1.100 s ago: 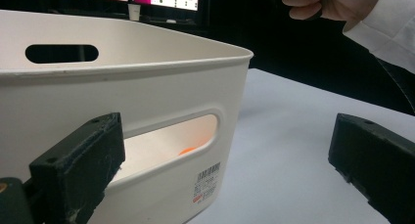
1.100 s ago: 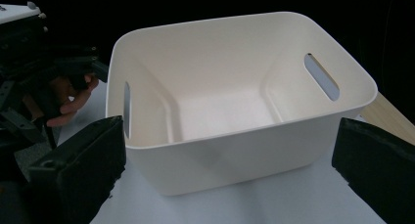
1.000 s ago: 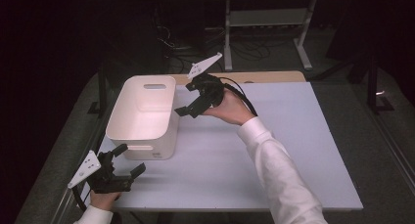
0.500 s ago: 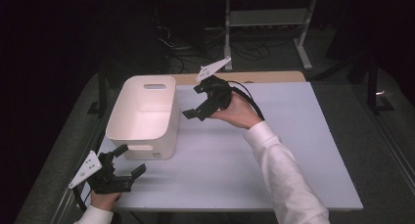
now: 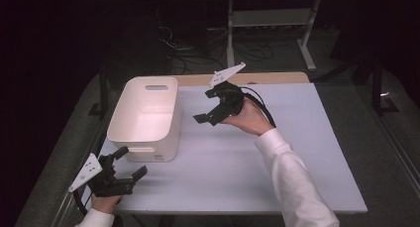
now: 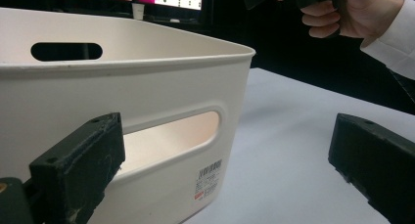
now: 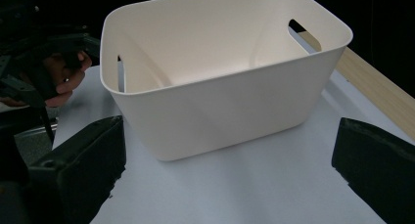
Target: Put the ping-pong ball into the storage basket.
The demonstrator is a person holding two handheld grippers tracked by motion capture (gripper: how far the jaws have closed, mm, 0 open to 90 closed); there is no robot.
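The bin (image 5: 146, 113) stands on the left half of the table (image 5: 277, 157), its near end close to the near-left corner. It is cream-white plastic, smooth and matte, rectangular with rounded corners, walls tapering slightly toward the base, and a rolled rim. A slot handle is cut in each short end; the right gripper view (image 7: 220, 72) shows the inside bare. The left gripper view (image 6: 147, 116) shows a small printed label with a barcode low on the near end wall, under the slot.

The table top is flat and pale lilac-grey, with a strip of light wood (image 5: 257, 79) along its far edge.

The left gripper (image 5: 130, 162) sits at the near-left corner, just beside the bin's near end, apart from it. Its jaws are spread wide and hold nothing; the jaw pads (image 6: 80, 160) are black, blocky and scuffed. The left hand (image 5: 105, 202) grips it from below the table edge, and a grey three-cornered plate (image 5: 85, 171) stands on top.

The right gripper (image 5: 207, 113) is held above the table, right of the bin near its far end, jaws pointing left and down toward it. They are wide apart and empty. The right hand (image 5: 250, 119) wraps the body, wrist bent, in a white sleeve (image 5: 297, 182) running from the near-right. A black cable (image 5: 262, 105) loops over the hand.
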